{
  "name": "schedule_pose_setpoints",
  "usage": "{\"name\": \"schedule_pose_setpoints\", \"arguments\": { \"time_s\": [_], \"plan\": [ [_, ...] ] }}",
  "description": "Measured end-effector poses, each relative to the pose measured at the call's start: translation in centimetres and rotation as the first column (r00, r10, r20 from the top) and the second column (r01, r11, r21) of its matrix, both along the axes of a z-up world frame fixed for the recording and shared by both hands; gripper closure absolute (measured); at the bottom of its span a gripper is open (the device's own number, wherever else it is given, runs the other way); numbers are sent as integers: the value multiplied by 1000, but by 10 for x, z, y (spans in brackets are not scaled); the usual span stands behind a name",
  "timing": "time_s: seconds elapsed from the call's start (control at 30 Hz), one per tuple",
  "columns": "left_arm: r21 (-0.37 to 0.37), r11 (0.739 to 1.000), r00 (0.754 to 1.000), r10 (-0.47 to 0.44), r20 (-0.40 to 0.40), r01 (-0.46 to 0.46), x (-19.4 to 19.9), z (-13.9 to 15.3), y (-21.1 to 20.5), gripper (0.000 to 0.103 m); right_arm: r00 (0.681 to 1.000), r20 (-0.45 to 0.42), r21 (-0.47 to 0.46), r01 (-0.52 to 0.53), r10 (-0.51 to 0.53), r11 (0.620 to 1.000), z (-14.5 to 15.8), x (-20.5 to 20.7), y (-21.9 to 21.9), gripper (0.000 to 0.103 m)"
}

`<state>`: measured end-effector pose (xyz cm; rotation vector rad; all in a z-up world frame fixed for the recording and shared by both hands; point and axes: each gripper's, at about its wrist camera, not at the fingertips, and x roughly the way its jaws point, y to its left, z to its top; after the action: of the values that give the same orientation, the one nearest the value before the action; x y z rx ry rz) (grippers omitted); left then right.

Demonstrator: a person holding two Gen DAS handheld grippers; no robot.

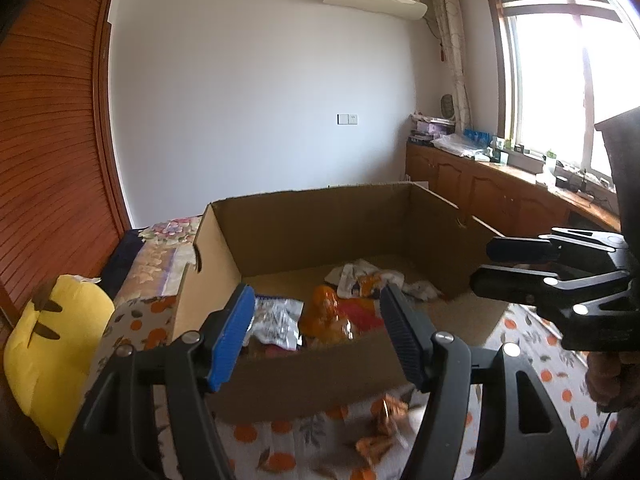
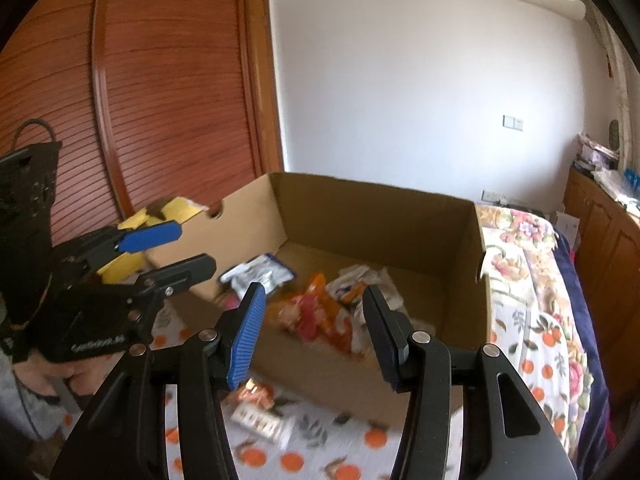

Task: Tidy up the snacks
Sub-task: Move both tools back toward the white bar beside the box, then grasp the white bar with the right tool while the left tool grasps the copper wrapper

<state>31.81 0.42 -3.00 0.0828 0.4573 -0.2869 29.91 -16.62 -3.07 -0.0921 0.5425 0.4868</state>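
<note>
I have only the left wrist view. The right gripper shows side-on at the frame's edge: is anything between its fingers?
Observer: No. In its own view the right gripper is open and empty, aimed at the cardboard box.
Reviewer: Anything outside the box besides the orange wrappers?
Observer: Yes. A white packet lies on the bedspread before the box's near wall, by an orange wrapper.
Reviewer: Is the left gripper empty, seen from the side?
Observer: Yes. The left gripper is open with nothing between its fingers.
</note>
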Motion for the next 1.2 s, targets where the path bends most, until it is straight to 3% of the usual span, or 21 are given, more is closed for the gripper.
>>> {"name": "schedule_pose_setpoints", "arguments": {
  "time_s": [0.3, 0.63, 1.2],
  "plan": [
    [-17, 1000, 999, 13, -39, -14, -36, -20, 13, 37, 993, -105, -46, -53, 48, 998, -35, -27, 17, 52],
    [-11, 999, 989, 37, -145, -39, -46, -57, 28, 37, 969, -235, -71, -101, 82, 992, -82, -12, 40, 52],
    [-14, 999, 979, 41, -200, -44, -49, -74, 37, 37, 946, -302, -137, -168, 120, 976, -98, -4, 55, 51]
  ]
}}
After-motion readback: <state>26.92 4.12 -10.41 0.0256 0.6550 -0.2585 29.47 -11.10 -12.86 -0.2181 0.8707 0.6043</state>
